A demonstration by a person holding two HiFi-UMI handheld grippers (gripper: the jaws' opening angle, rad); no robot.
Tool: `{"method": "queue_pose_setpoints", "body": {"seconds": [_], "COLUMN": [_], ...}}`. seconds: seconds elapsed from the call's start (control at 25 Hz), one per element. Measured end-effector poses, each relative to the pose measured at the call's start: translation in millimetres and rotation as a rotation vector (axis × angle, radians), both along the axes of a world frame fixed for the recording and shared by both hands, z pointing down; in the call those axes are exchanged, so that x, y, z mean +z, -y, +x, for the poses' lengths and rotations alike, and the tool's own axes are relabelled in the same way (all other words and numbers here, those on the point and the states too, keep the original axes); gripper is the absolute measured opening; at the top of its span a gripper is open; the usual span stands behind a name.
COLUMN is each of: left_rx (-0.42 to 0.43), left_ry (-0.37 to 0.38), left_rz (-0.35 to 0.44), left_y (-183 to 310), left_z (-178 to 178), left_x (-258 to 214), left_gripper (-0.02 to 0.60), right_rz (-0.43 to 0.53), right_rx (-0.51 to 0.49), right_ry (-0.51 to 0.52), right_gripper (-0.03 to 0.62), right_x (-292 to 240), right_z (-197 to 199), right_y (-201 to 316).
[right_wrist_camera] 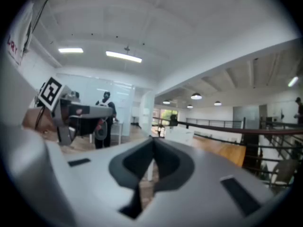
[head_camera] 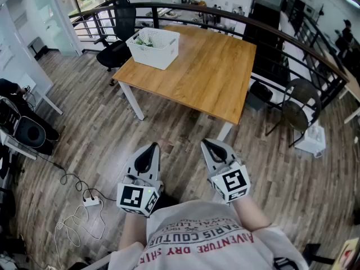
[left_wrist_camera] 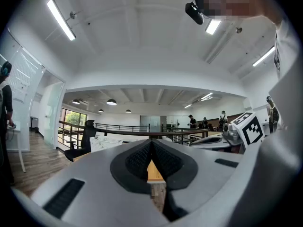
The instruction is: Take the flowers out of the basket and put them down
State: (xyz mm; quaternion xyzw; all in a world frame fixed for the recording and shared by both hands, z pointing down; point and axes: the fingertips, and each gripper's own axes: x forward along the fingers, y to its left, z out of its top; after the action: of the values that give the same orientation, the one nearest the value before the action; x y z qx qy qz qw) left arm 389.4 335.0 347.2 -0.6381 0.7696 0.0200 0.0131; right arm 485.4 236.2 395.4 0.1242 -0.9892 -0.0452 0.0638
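Item, my left tool [head_camera: 151, 149]: held level at my waist, jaws closed tip to tip, nothing between them; through the slot below the pads I see only a strip of the counter [head_camera: 205, 75] far ahead. Item, my right tool [head_camera: 210, 145]: beside the left and a little apart from it, tipped slightly downward, jaws likewise closed and empty. Item, the basket [head_camera: 163, 54]: white latticed plastic, standing on the far left corner of the wooden counter, well apart from both tools, with bare floor [head_camera: 169, 134] between me and it. Item, the flowers [head_camera: 145, 40]: lying inside the basket toward its left side, showing as green sprigs with some pale bits; from here they are too small to count or to tell stems from heads. Handling, by my estimate: light, soft and easily crushed, with stems that bend rather than resist, so a gentle close should be enough. I would take hold low on the stems, where they gather, and keep off the leaves and blooms. The basket looks light too, and its open lattice could snag a stem and lift along with the bunch, so my second tool may need to steady the rim. Item, the office chair [head_camera: 117, 35]: black, just beside the basket's corner of the counter, no part of the job. Status: nothing taken up yet, and both tools must open before any grasp.
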Motion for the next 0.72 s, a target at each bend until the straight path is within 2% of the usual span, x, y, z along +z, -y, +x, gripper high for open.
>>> {"method": "queue_pose_setpoints", "body": {"seconds": [0.36, 0.72], "left_rx": [0.002, 0.01], "left_ry": [-0.009, -0.054], "left_rz": [-0.016, -0.051], "left_y": [1.6, 5.5], "left_z": [-8.2, -29.2], "left_x": [6.6, 21.5], "left_gripper": [0.025, 0.025], "right_rz": [-0.012, -0.099], "right_rx": [0.001, 0.029], "right_ry": [-0.011, -0.039], "right_gripper": [0.028, 0.028], "right_x": [7.9, 28.5], "right_z": [-7.0, -24.2], "right_y": [0.0, 3.4]}}
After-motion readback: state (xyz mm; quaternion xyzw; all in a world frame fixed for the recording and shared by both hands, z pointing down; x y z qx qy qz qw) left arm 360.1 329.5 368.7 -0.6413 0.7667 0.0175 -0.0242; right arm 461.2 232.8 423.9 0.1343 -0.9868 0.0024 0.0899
